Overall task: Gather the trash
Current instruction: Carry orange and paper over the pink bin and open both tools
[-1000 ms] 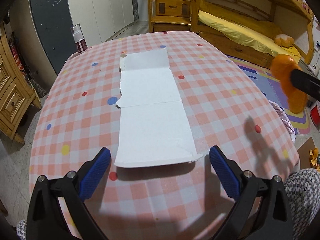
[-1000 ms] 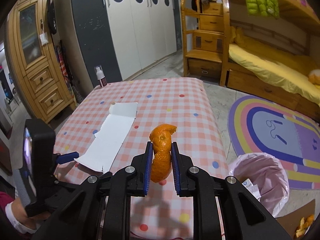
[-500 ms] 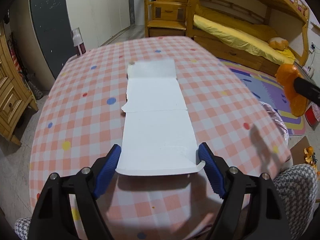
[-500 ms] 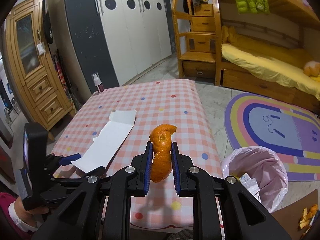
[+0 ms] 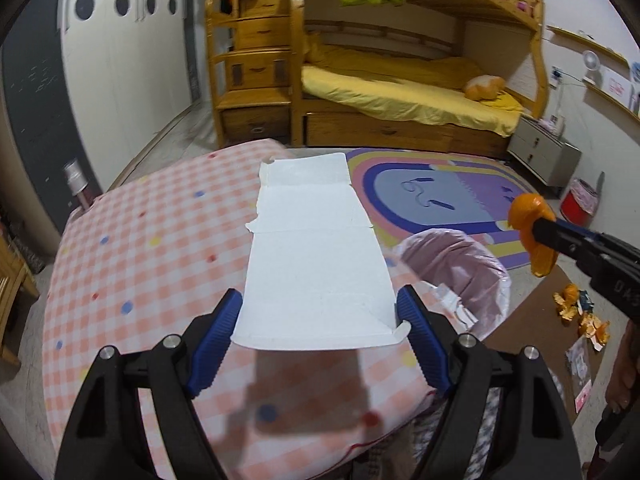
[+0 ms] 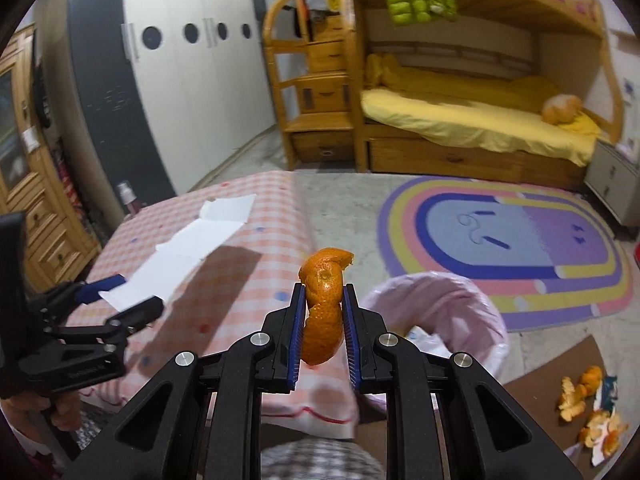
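My left gripper [image 5: 320, 320] is shut on the near end of a long white flattened cardboard sheet [image 5: 316, 252] and holds it lifted above the pink checked table [image 5: 140, 264]. The sheet also shows in the right wrist view [image 6: 188, 248]. My right gripper [image 6: 323, 312] is shut on a curl of orange peel [image 6: 324, 308], held just left of the pink-lined trash bin [image 6: 440, 312]. The peel [image 5: 534, 232] and the bin [image 5: 452, 264] also show in the left wrist view, to the right of the sheet.
More orange peel and paper scraps [image 6: 592, 412] lie on brown cardboard on the floor at the right. A spray bottle [image 5: 76, 180] stands at the table's far left. A rainbow rug [image 6: 508, 248], a bunk bed [image 6: 472, 120] and a wooden cabinet [image 6: 36, 220] surround the table.
My left gripper has closed on the sheet's near end and lifted it off the table, swinging right toward the bin. My right gripper has carried the peel right, nearer the bin.
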